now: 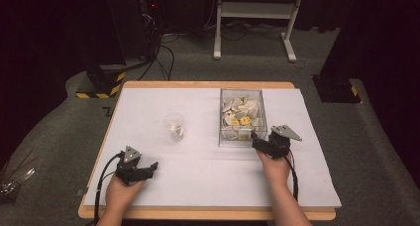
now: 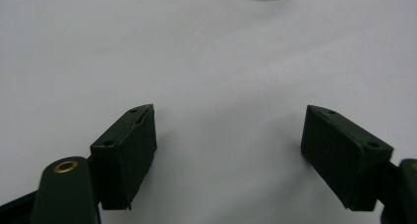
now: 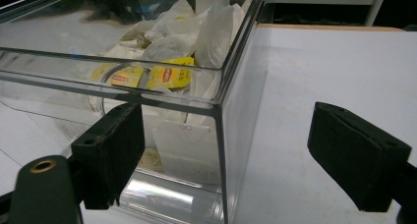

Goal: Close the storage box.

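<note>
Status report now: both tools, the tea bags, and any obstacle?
Left tool open, empty, on the white mat. Right tool open, at the clear box corner. Tea bags inside the box. Box wall stands in the way.

Clear box (image 1: 241,118) of teabags (image 3: 169,75)

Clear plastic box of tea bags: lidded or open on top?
Open. The clear plastic box shows no lid; white tea bags rise above its rim.

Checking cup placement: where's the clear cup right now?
In the high view the clear cup stands left of the clear box of tea bags, up the table from the left hand-held gripper.
</note>
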Tool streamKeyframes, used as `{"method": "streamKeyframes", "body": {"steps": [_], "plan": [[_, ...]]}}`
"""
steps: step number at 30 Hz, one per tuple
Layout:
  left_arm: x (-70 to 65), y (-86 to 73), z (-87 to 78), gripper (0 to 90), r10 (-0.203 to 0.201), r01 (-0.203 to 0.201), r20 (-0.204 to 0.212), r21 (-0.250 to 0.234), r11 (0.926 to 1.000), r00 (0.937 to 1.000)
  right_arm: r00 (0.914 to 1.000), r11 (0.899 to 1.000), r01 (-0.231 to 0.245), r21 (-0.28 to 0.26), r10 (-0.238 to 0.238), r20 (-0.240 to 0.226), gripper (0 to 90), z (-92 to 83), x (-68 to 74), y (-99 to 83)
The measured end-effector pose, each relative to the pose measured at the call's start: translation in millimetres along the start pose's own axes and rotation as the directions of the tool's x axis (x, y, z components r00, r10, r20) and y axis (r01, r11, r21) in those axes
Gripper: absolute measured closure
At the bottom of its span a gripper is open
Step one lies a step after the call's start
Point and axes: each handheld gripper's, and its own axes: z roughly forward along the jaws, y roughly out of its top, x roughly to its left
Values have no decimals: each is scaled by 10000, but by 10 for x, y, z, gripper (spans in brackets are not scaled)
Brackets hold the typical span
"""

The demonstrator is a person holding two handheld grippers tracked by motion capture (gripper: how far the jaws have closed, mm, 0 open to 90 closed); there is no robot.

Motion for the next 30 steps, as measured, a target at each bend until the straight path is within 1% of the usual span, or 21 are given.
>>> {"method": "streamKeyframes", "body": {"steps": [5, 7, 12, 14, 15, 16, 17, 18, 19, 20, 21, 27, 28, 29, 30], "plan": [[1, -1, -1, 218, -12, 12, 5, 3, 10000, 10000, 10000, 10000, 31, -20, -31, -40, 145, 7, 6, -2], [2, -1, -1, 218, -11, 11, 1, -1, 10000, 10000, 10000, 10000, 92, 11, -92, 27, 151, 0, 12, 0], [2, -1, -1, 218, -16, 16, 6, -9, 10000, 10000, 9998, 9996, 196, 212, -196, 0, 158, -44, 22, -31], [3, -1, -1, 218, -21, 21, 8, -10, 10000, 10000, 9997, 9993, 248, 287, -247, -53, 160, -97, 11, -49], [2, -1, -1, 218, -18, 18, 3, -8, 10000, 10000, 9995, 9991, 298, 295, -296, -70, 165, -165, -6, -74], [2, -1, -1, 218, -18, 18, 3, -8, 10000, 10000, 9995, 9991, 298, 295, -296, -70, 165, -165, -6, -74], [2, -1, -1, 218, -14, 14, -1, -2, 10000, 10000, 9994, 9989, 333, 332, -330, -83, 167, -202, -20, -87], [1, -1, -1, 218, -8, 8, -4, -5, 10000, 10000, 9995, 9989, 308, 350, -304, -102, 177, -278, -54, -123], [1, -1, -1, 218, -11, 11, -7, 0, 10000, 10000, 9995, 9987, 291, 409, -286, -117, 184, -314, -73, -142], [0, -1, 0, 218, -6, 6, -11, -3, 10000, 10000, 9995, 9987, 291, 409, -286, -117, 184, -314, -73, -142], [-2, -1, 0, 218, -11, 11, -9, 0, 10000, 10000, 9995, 9980, 315, 544, -310, -103, 188, -376, -111, -186], [0, 0, 0, 218, -13, 13, -9, 3, 10000, 10000, 9994, 9929, 306, 1153, -322, 126, 193, -549, -236, -344], [0, 0, 0, 217, -13, 13, -9, 3, 10000, 10000, 9994, 9929, 306, 1153, -322, 126, 193, -549, -236, -344], [-1, 0, 0, 217, -11, 11, -1, 8, 10000, 10000, 9989, 9906, 353, 1322, -392, 267, 198, -612, -281, -397], [0, 0, 0, 217, -23, 23, -5, 16, 10000, 10000, 9989, 9906, 353, 1322, -392, 267, 198, -612, -281, -397]]}}
